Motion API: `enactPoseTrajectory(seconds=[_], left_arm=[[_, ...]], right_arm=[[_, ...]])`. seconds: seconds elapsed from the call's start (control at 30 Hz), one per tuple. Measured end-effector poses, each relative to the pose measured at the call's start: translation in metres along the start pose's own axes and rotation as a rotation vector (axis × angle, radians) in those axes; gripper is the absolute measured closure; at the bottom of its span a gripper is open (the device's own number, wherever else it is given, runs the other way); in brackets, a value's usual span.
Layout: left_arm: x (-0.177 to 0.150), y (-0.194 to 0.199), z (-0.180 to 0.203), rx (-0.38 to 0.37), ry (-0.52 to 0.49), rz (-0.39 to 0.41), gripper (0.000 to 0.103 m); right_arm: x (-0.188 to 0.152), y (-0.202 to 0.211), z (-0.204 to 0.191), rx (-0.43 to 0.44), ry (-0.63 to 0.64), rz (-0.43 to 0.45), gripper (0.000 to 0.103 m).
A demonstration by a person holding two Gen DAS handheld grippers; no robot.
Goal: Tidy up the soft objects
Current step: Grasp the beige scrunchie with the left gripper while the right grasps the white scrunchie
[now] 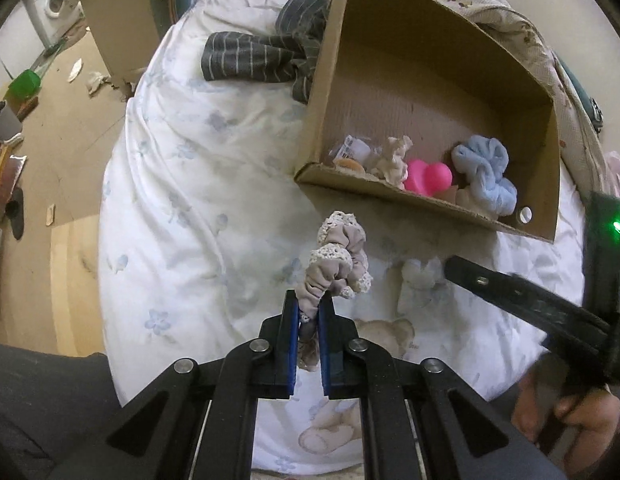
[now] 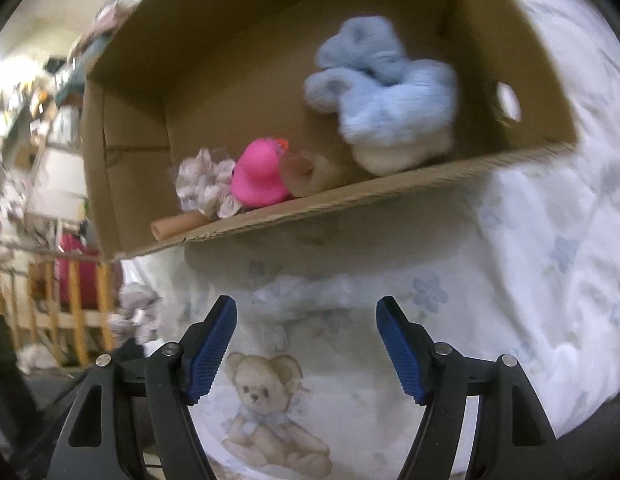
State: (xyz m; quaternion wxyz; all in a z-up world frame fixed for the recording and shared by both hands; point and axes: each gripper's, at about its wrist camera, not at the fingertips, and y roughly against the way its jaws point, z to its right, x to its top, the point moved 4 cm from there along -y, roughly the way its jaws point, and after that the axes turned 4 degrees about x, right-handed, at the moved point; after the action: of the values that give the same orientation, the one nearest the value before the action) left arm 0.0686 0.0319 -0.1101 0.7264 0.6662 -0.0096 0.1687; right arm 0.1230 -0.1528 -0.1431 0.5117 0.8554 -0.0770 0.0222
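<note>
Bed cover (image 1: 182, 200): white, printed with pale blue flowers and teddy bears, bearing all items below.

Cardboard box (image 1: 422, 196): open-topped, resting on the cover. It held a fluffy blue scrunchie (image 1: 486, 176), a pink rubber duck (image 2: 258, 180) and a pale floral scrunchie (image 2: 206, 184), grouped against its near wall.

Striped grey garment (image 1: 258, 60): crumpled beside the box's far corner.

Left gripper (image 1: 309, 312): closed tight on a beige lace-edged scrunchie (image 1: 340, 260), held above the cover, short of the box.

Right gripper (image 2: 306, 320): spread wide, holding nothing, above the cover facing the box.
</note>
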Motion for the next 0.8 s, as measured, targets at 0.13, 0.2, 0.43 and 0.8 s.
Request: enactPoseTrajectory(seconds=[0.13,0.2,0.43,0.8], left_arm=[[-0.003,0.003,0.001,-0.003,0.011,-0.016,0.095],[-0.005,0.006,0.002,-0.014,0.022,-0.015,0.095],[-0.003,0.007,0.006,-0.01,0.019,0.0,0.095],[-0.002,-0.002,0.001,0.035,0.023,0.005,0.095]], right_arm=[[0.003,-0.018,-0.018,-0.102,0.115,-0.021,0.027],[0.003,-0.026,-0.025,-0.117,0.152,-0.034,0.027],[-0.007,-0.044,-0.032,-0.1,0.218,-0.105,0.055],[-0.018,-0.017,-0.042,-0.084,0.294,-0.074,0.078]])
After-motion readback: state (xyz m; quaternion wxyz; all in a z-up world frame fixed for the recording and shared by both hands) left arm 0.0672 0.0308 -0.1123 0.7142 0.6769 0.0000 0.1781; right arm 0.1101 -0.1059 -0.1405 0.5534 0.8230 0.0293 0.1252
